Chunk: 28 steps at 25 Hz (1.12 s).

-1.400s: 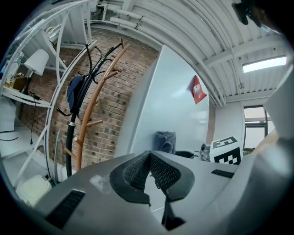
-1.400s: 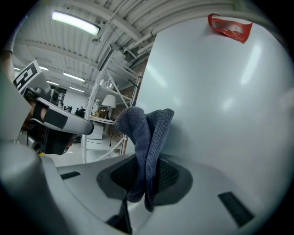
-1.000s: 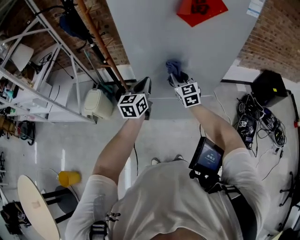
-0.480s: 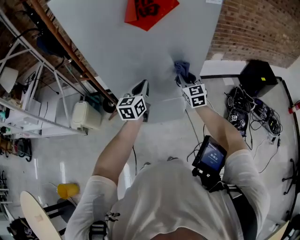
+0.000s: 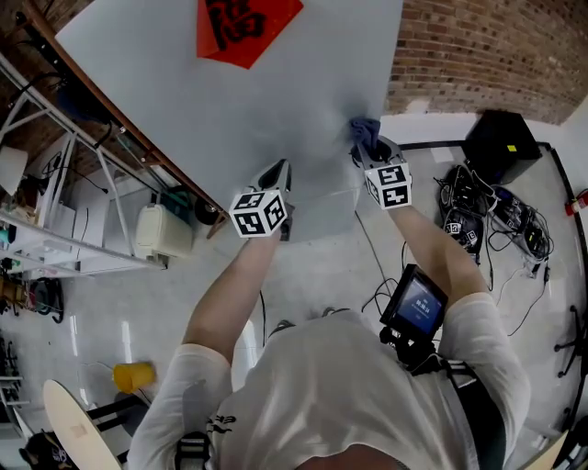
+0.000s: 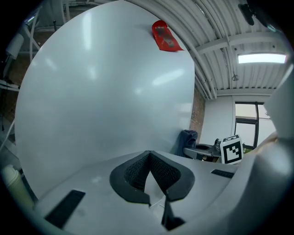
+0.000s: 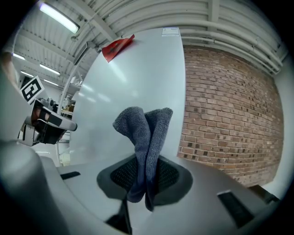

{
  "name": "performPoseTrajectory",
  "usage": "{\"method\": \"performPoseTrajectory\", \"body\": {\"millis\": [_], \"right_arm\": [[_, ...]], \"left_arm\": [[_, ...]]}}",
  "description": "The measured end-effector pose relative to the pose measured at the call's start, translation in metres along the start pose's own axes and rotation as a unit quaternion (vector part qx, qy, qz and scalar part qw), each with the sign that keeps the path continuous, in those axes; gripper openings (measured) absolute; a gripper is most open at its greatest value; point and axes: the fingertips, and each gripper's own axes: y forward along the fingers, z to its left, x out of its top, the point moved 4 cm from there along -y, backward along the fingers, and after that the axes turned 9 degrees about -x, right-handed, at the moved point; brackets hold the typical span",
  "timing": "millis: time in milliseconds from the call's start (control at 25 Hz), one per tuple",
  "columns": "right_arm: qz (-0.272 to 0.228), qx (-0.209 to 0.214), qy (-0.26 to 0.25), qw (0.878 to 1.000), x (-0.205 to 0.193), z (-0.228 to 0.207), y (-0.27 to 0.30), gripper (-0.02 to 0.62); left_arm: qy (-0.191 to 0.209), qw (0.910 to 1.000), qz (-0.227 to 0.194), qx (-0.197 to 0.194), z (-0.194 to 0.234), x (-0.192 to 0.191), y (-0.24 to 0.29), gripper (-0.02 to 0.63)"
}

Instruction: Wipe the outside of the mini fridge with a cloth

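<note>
The mini fridge (image 5: 276, 110) shows as a pale grey panel with a red diamond sticker (image 5: 243, 27) near its top. My right gripper (image 5: 369, 147) is shut on a blue-grey cloth (image 5: 362, 131), which is against the fridge close to its right edge. In the right gripper view the cloth (image 7: 144, 137) stands folded between the jaws of the right gripper (image 7: 146, 160), in front of the fridge (image 7: 138, 82). My left gripper (image 5: 277, 174) is shut and holds nothing, its tips (image 6: 149, 153) near the fridge face (image 6: 101, 92). The cloth (image 6: 186, 140) also shows at the right of the left gripper view.
A brick wall (image 5: 478, 55) runs to the right of the fridge. A black box (image 5: 501, 147) and tangled cables (image 5: 496, 229) lie on the floor at the right. A metal rack (image 5: 73, 184), a white jug (image 5: 163, 229) and a yellow cup (image 5: 134, 375) are at the left.
My right gripper has carried the cloth rightward across the fridge face to near its right edge. The head view has shifted, and the left gripper has hardly moved.
</note>
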Motion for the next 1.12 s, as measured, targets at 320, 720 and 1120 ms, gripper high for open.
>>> {"method": "performPoseTrajectory", "body": {"millis": [320,720,1120], "right_arm": [[-0.012,0.028,-0.001,1.0,0.009,0.038,-0.011,0.083],[0.002,0.137,0.0,0.991,0.012,0.195,-0.005,0.083],[0.006,0.236,-0.013,0.972,-0.004,0.357,0.006,0.083]], "left_arm": [[-0.013,0.9996,-0.006,0.022,0.019,-0.004,-0.026,0.0],[-0.037,0.9958,0.01,0.083,0.08,-0.027,-0.119,0.0],[-0.039,0.9904,0.025,0.13,0.149,-0.066,-0.194,0.0]]}}
